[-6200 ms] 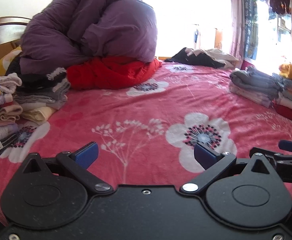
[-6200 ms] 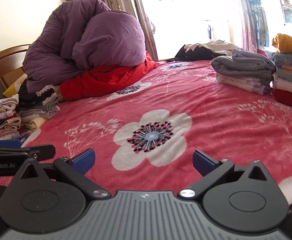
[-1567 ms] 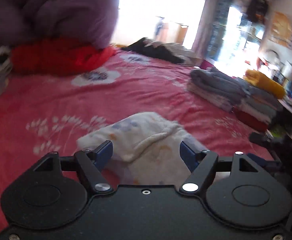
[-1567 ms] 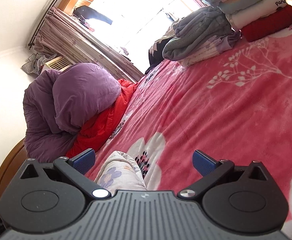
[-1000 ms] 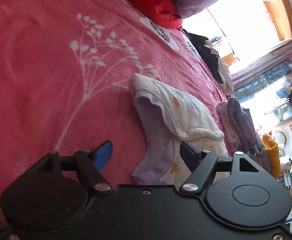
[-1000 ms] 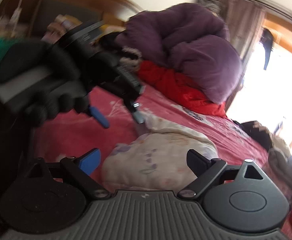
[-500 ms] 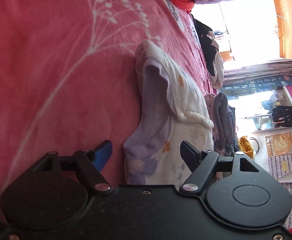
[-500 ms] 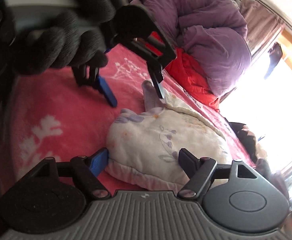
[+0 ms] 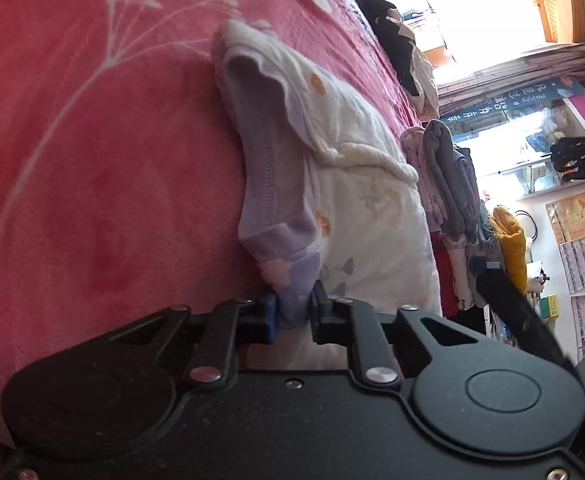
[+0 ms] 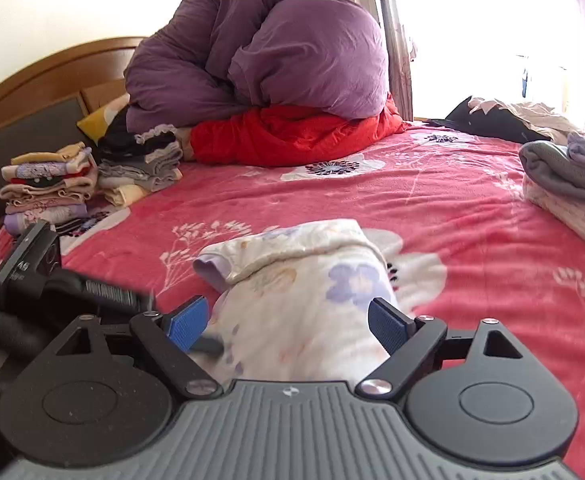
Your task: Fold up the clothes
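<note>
So the left gripper (image 9: 292, 314) has just snapped its fingers closed, pinching the lavender cuff of the floral garment (image 9: 356, 200), which lies on the pink bed (image 9: 92, 160). Right gripper (image 10: 290, 322) has just widened, fingers spread either side of the near end, not touching. Folded stacks (image 10: 52, 184) sit far left.

My right gripper (image 10: 290, 326) has its jaws wide, just been opening, straddling the near end of the white floral garment (image 10: 304, 280), pads not pressing it. Garment lies mid-bed on the pink blanket (image 10: 432, 184). Left gripper's body (image 10: 52, 276) sits at the left edge. Folded stacks (image 10: 48, 188) by the headboard (image 10: 24, 108), purple duvet (image 10: 260, 52) over red bedding (image 10: 292, 136), grey stack (image 10: 572, 184) at the right edge.
</note>
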{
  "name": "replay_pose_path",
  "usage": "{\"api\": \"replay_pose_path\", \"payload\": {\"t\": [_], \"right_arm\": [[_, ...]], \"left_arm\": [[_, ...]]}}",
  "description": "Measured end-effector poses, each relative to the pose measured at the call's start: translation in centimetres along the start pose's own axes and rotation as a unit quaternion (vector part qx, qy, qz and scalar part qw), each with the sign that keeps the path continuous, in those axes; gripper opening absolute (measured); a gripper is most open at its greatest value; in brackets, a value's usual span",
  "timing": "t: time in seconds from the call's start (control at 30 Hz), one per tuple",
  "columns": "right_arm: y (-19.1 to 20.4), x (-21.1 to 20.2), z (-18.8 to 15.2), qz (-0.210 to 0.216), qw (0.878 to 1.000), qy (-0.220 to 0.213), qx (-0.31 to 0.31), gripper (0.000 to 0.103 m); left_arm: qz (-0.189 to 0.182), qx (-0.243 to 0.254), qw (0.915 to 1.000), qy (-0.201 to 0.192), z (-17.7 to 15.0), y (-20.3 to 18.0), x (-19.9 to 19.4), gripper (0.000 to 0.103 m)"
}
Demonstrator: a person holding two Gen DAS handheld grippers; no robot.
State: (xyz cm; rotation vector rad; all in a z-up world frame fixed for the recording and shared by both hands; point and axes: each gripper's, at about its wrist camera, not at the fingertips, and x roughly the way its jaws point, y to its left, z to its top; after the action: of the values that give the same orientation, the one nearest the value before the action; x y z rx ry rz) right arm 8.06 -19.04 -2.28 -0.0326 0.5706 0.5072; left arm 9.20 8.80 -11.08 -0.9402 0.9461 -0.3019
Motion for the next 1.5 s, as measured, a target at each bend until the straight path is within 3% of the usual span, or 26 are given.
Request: {"api": "replay_pose_path", "payload": {"t": [0.13, 0.27, 0.37, 0.53, 0.7, 0.73, 0.8, 0.83, 0.87, 0.9, 1.1, 1.17, 1.23, 1.37, 1.5], "right_arm": [[0.7, 3.9, 5.1, 0.013, 0.999, 0.036, -0.034, 0.087], [4.3, 8.8, 9.9, 0.029, 0.988, 0.102, -0.113, 0.095], [7.9, 13.1, 11.9, 0.034, 0.966, 0.177, -0.186, 0.095], [13.1, 20.0, 11.4, 0.026, 0.918, 0.292, -0.268, 0.095], [16.2, 24.0, 9.4, -0.004, 0.888, 0.332, -0.319, 0.093], [16.5, 24.5, 9.0, -0.016, 0.883, 0.333, -0.330, 0.089], [16.3, 25.3, 8.2, -0.025, 0.874, 0.352, -0.334, 0.069], [16.0, 25.6, 7.9, -0.026, 0.869, 0.363, -0.334, 0.037], [15.6, 25.7, 7.8, -0.036, 0.868, 0.363, -0.336, 0.019], [15.2, 25.4, 8.1, -0.038, 0.873, 0.354, -0.332, 0.019], [10.0, 20.1, 13.7, -0.019, 0.951, 0.240, -0.193, 0.013], [7.7, 17.4, 15.6, -0.015, 0.972, 0.190, -0.138, 0.013], [5.2, 14.3, 17.1, -0.013, 0.987, 0.141, -0.078, 0.013], [-0.4, 7.3, 17.8, 0.010, 0.996, 0.056, 0.062, 0.013], [-5.2, 1.9, 15.8, 0.053, 0.980, 0.001, 0.194, 0.013]], "left_arm": [[0.021, 0.070, 0.9968, -0.033, -0.6, -1.8, -1.6, 0.010], [0.024, 0.066, 0.9973, -0.023, -1.3, -2.1, -0.6, 0.010], [0.026, 0.058, 0.9977, -0.024, -1.0, -2.5, 0.2, 0.010], [0.018, 0.043, 0.9987, -0.023, -0.6, -2.4, 0.6, 0.010], [0.014, 0.044, 0.9986, -0.025, -0.6, -2.4, 0.5, 0.010], [0.013, 0.043, 0.9987, -0.025, -0.6, -2.3, 0.5, 0.010], [0.012, 0.043, 0.9986, -0.027, -0.5, -2.3, 0.3, 0.010], [0.012, 0.042, 0.9986, -0.030, -0.6, -2.2, 0.1, 0.010], [0.012, 0.042, 0.9986, -0.031, -0.5, -2.2, 0.1, 0.010], [0.013, 0.042, 0.9984, -0.034, -0.5, -2.2, 0.0, 0.010], [0.027, 0.089, 0.9914, -0.092, 0.0, -3.2, -2.1, 0.009], [0.037, 0.130, 0.9824, -0.130, 0.1, -4.4, -3.2, 0.009], [0.055, 0.187, 0.9653, -0.174, -0.4, -6.0, -4.4, 0.009], [0.083, 0.306, 0.9144, -0.252, -1.8, -8.9, -6.7, 0.008], [0.079, 0.347, 0.8921, -0.279, -1.3, -11.0, -8.2, 0.008]]}}
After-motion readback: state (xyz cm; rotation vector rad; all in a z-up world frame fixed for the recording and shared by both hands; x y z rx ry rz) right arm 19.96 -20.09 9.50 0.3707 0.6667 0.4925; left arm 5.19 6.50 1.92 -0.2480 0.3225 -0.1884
